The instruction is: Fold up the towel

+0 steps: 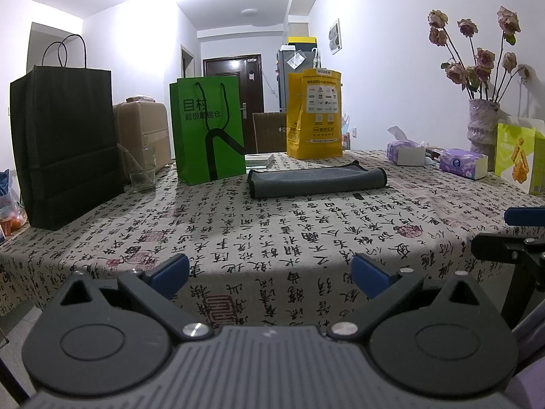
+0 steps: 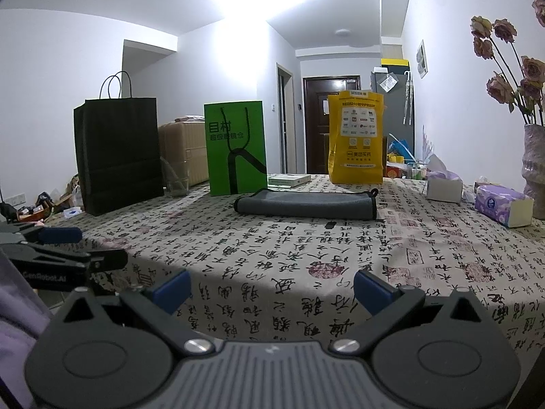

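The grey towel (image 1: 316, 180) lies far ahead on the desk (image 1: 272, 238), long axis left-to-right, both hand-held grippers, left (image 1: 270, 277) and right (image 2: 270, 288), spread, empty and about equally distant.

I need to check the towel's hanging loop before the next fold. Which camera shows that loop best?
The right wrist view: the loop stands clear at the far right corner of the grey towel. In the left wrist view the towel shows, but no loop can be made out.

Grey towel (image 1: 316, 181), folded

It lies flat, a long dark-edged strip at the table's far middle.
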The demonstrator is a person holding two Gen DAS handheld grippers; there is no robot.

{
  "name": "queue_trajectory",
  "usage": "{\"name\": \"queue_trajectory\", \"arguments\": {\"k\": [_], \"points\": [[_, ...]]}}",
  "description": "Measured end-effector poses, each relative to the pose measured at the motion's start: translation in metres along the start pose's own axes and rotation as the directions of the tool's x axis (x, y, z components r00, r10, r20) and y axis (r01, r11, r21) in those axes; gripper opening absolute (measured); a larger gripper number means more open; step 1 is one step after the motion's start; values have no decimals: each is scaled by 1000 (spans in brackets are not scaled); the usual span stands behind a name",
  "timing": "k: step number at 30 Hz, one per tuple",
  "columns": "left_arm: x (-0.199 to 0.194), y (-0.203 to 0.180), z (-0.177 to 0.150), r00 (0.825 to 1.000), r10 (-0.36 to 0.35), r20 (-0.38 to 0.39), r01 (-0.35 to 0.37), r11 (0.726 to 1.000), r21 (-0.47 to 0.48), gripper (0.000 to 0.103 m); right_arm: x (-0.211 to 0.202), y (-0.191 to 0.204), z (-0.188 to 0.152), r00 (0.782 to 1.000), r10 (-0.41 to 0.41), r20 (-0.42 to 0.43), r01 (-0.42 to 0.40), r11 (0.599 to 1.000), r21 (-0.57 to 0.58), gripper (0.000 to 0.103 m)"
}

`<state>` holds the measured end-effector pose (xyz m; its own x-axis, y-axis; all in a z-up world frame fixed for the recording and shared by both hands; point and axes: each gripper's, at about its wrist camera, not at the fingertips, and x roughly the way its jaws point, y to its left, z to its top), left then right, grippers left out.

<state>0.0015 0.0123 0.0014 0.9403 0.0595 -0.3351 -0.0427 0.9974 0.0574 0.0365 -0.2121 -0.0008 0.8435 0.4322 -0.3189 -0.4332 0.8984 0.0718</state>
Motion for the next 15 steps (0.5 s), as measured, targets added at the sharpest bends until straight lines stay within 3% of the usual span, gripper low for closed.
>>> {"name": "queue_trajectory", "arguments": {"k": [15], "points": [[0, 0, 0, 1000, -2, 1, 2, 1000, 2, 103, 0, 0, -1, 1000, -1, -2, 1, 1000, 6, 102]]}}
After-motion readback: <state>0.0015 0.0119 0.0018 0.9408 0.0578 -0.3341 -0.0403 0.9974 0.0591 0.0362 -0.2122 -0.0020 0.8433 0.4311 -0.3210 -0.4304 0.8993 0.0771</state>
